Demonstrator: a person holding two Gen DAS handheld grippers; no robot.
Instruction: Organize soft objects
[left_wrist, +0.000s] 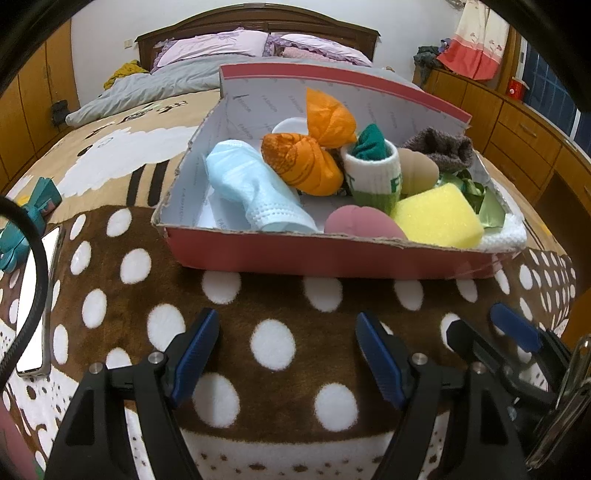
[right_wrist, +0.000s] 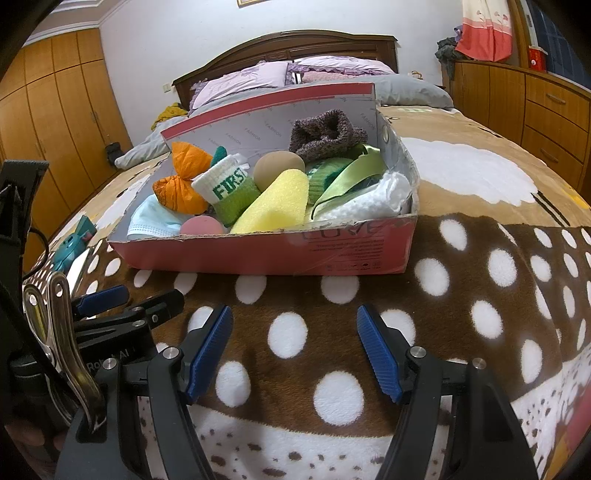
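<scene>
Blue-padded fingers (left_wrist: 195, 354) of the left gripper (left_wrist: 286, 354) fill the foreground of the left wrist view, spread wide with nothing between them, tilted down over the brown blanket (left_wrist: 273, 295) with white dots. Beside it, the right gripper (right_wrist: 295, 350) points the same way, its fingers equally wide apart and bare; each gripper shows at the edge of the other's view, side by side and short of the box.

Ahead of both pairs of fingers, well apart from them, sits the pink cardboard box (right_wrist: 258, 254) on the blanket. Its inner walls carry the repeated word "FASHION", and its front corner has faint upside-down lettering that I cannot make out. Inside the box, near its middle, stands a rolled white and green sock (right_wrist: 225, 192) marked "FIRST". At the box's left end lies a pale blue face mask (left_wrist: 255, 188), with an orange cloth bundle (left_wrist: 303, 166) behind it. A yellow sponge (right_wrist: 273, 206) and a pink ball (right_wrist: 201, 225) rest against the front wall, a tan ball (right_wrist: 277, 170) sits behind the sponge, a brown knitted sock (right_wrist: 325, 133) leans on the back wall, and green ribbon (right_wrist: 351, 173) and a white cloth (right_wrist: 373, 199) fill the right end.

Left of the box, a phone (left_wrist: 33, 302) lies on the blanket.
</scene>
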